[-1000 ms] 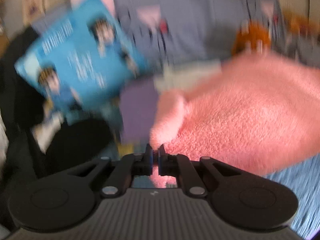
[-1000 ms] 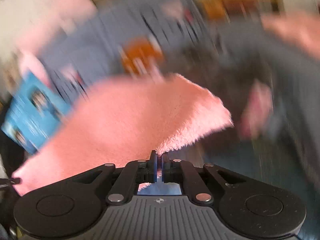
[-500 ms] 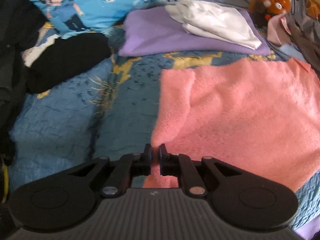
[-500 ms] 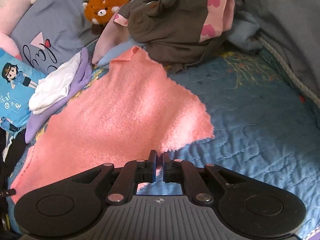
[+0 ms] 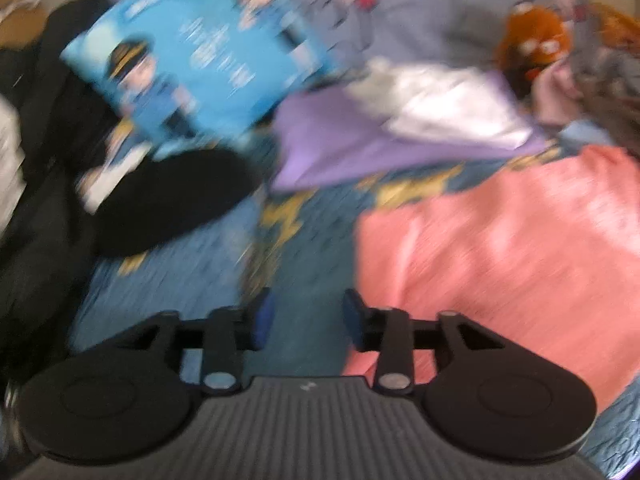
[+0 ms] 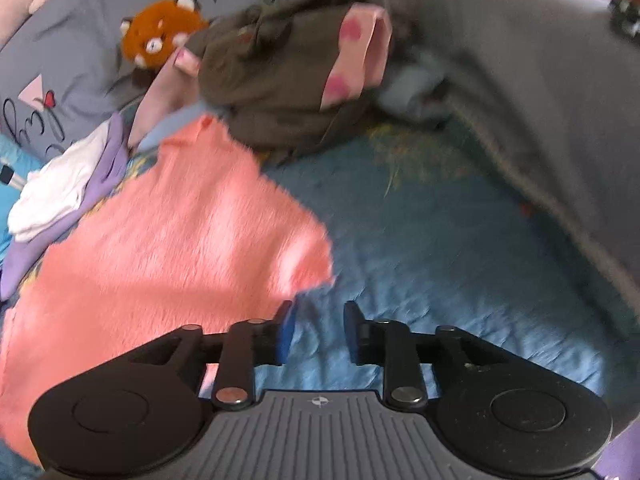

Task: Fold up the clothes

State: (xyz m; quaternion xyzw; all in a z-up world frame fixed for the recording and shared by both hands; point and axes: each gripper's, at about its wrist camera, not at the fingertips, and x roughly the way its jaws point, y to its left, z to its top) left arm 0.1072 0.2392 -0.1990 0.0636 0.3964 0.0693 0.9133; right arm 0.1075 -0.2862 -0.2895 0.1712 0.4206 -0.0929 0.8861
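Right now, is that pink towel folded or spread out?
Spread out. The pink towel lies flat in one fuzzy layer on the blue quilt, with no crease or doubled edge in either view.

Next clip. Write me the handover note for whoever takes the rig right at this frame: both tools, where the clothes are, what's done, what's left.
Left tool: jaws opening, nothing between them; the pink towel's edge lies just beside its right finger.
Right tool: jaws opening, empty; the towel's corner sits by its left finger.
The towel lies spread flat on the blue bedspread, released by both tools.
Purple cloth with a white garment on it lies beyond; a dark garment pile sits further back.
Left: fold the towel, then the pile.
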